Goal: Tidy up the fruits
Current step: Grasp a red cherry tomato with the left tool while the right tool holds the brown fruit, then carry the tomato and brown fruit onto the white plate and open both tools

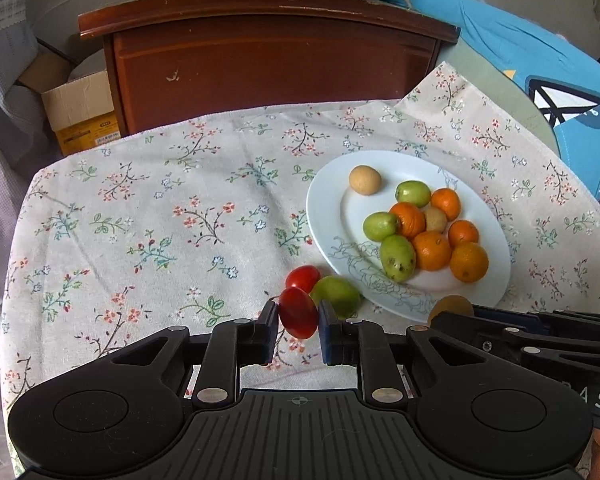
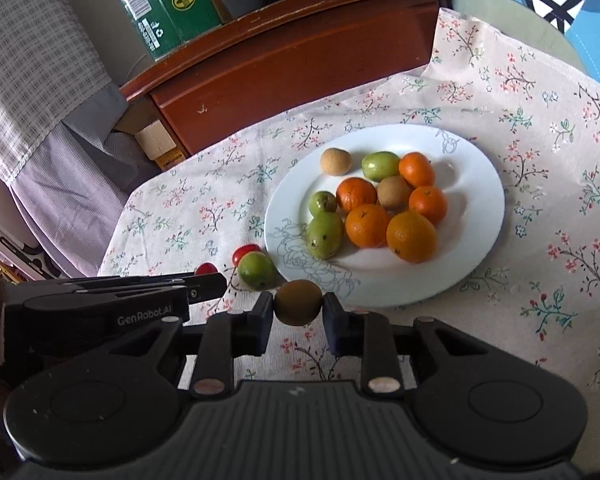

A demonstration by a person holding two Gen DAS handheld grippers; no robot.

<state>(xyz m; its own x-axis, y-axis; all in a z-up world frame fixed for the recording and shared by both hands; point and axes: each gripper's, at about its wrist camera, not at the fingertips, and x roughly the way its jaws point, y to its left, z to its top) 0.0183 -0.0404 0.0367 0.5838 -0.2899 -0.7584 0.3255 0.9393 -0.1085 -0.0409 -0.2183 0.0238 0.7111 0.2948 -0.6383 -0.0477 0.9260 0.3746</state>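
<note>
My left gripper (image 1: 298,322) is shut on a red cherry tomato (image 1: 299,318), held just above the cloth near the plate's near-left edge. A second red tomato (image 1: 302,278) and a green fruit (image 1: 336,296) lie on the cloth beside it. My right gripper (image 2: 299,309) is shut on a brown round fruit (image 2: 299,302), close to the near rim of the white plate (image 2: 476,240). The plate (image 1: 324,216) holds several oranges (image 2: 411,236), green fruits (image 2: 324,235) and brown fruits (image 2: 335,161). The left gripper also shows in the right wrist view (image 2: 204,280), with the tomato (image 2: 206,268) at its tip.
A floral tablecloth (image 1: 160,220) covers the table. A brown wooden cabinet (image 1: 268,64) stands behind it, with a green box (image 2: 164,4) on top. A cardboard box (image 1: 80,112) sits at the far left. Blue fabric (image 1: 540,64) lies at the far right.
</note>
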